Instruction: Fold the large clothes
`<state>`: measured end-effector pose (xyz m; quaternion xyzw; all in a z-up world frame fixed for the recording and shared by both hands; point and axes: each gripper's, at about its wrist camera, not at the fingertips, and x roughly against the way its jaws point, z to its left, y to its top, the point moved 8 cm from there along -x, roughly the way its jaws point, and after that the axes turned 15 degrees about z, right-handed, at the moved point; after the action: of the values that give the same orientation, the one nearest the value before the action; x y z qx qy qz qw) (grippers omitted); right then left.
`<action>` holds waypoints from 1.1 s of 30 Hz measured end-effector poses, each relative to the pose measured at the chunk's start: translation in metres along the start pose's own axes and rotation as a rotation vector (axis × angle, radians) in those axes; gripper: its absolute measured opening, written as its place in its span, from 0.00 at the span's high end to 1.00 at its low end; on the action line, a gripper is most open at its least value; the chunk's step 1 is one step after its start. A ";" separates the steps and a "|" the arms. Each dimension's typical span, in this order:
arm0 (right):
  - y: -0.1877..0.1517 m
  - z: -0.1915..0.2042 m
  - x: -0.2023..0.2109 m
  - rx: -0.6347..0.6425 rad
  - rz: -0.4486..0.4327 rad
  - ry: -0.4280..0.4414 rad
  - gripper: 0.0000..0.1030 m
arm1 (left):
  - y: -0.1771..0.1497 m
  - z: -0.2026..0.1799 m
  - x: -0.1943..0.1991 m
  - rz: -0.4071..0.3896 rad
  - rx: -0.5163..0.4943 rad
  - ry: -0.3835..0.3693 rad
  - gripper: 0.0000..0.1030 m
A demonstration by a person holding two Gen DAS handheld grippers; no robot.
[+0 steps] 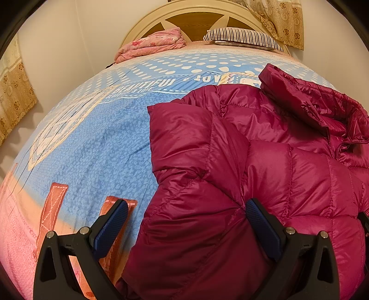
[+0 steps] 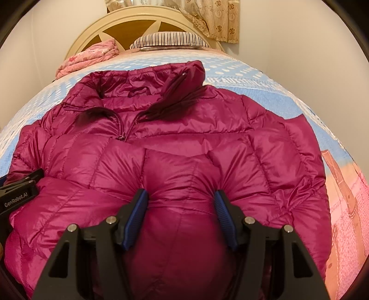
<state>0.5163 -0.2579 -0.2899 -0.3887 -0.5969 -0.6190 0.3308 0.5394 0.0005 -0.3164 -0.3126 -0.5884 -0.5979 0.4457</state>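
Blue bedsheet (image 1: 96, 138) with white dots and "BEAUTIFUL" lettering fills the frame centre; pink and orange bands at lower left. Crumpled pink quilt (image 1: 152, 46) at upper centre, striped pillow (image 1: 242, 38) just right of it, both against the cream arched headboard (image 1: 184, 11). Floral beige curtain (image 1: 281, 20) at upper right.

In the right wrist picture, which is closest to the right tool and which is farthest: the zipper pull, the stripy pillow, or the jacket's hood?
From the right tool, whose fingers press into the puffy jacket:
1. Zipper pull, up and left on the jacket's front.
2. Hood, bunched at the jacket's top.
3. Striped pillow, far back by the headboard.
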 end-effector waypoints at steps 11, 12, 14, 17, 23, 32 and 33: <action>0.001 0.000 -0.001 -0.004 0.002 0.006 0.39 | 0.001 0.001 0.000 -0.003 -0.004 0.008 0.01; 0.001 0.001 -0.001 -0.004 0.002 0.005 0.39 | 0.001 0.001 0.000 -0.004 -0.004 0.008 0.01; 0.001 0.000 -0.001 -0.003 0.002 0.003 0.39 | 0.001 0.001 0.000 -0.004 -0.004 0.008 0.01; 0.001 0.000 -0.001 -0.005 0.002 0.005 0.39 | 0.001 0.000 0.001 -0.005 -0.004 0.008 0.01; 0.000 -0.001 -0.001 -0.014 0.012 0.019 0.31 | 0.001 0.002 0.006 0.004 -0.012 0.009 0.01; 0.001 -0.019 0.023 0.051 0.101 0.067 0.09 | 0.028 0.014 0.088 -0.121 -0.106 -0.003 0.01; 0.004 -0.023 0.027 0.058 0.093 0.069 0.09 | 0.037 0.012 0.097 -0.143 -0.116 -0.023 0.01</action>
<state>0.5046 -0.2795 -0.2637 -0.3846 -0.5842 -0.5984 0.3907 0.5311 0.0000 -0.2120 -0.3018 -0.5786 -0.6577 0.3763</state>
